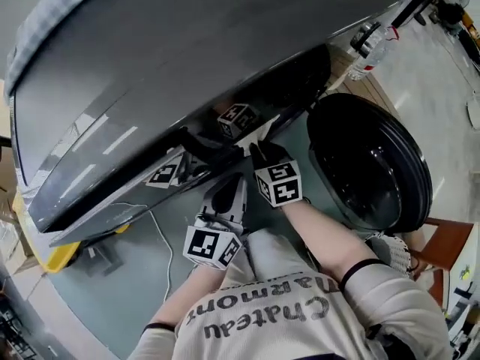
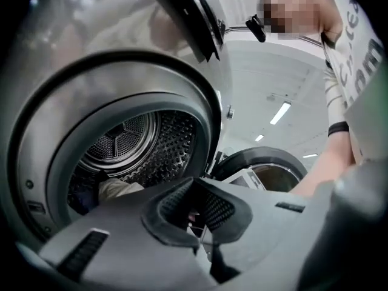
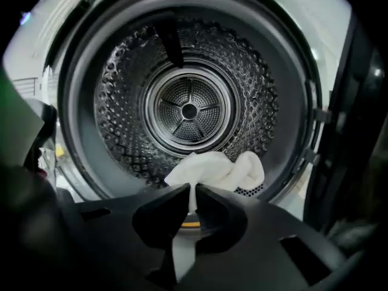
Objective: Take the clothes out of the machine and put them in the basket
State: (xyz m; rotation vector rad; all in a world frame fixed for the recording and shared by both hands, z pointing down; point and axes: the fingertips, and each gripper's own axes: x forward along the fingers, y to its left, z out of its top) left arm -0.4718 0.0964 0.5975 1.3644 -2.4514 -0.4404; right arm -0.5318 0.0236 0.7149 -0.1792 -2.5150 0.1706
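In the right gripper view my right gripper (image 3: 191,193) is shut on a white cloth (image 3: 225,168). The cloth trails from the jaws back over the lip of the drum (image 3: 189,111). In the left gripper view a beige garment (image 2: 119,188) and a dark one (image 2: 85,197) lie on the drum floor. My left gripper (image 2: 197,216) is held outside the opening, and its dark pads meet with nothing clearly between them. In the head view both grippers (image 1: 261,156) reach under the grey machine's front edge (image 1: 187,73).
The round door (image 1: 371,163) stands swung open to the right. A white mesh basket (image 1: 394,252) shows partly by my right elbow, next to an orange-brown object (image 1: 444,242). A water bottle (image 1: 367,47) lies on the machine. A yellow object (image 1: 56,255) sits lower left.
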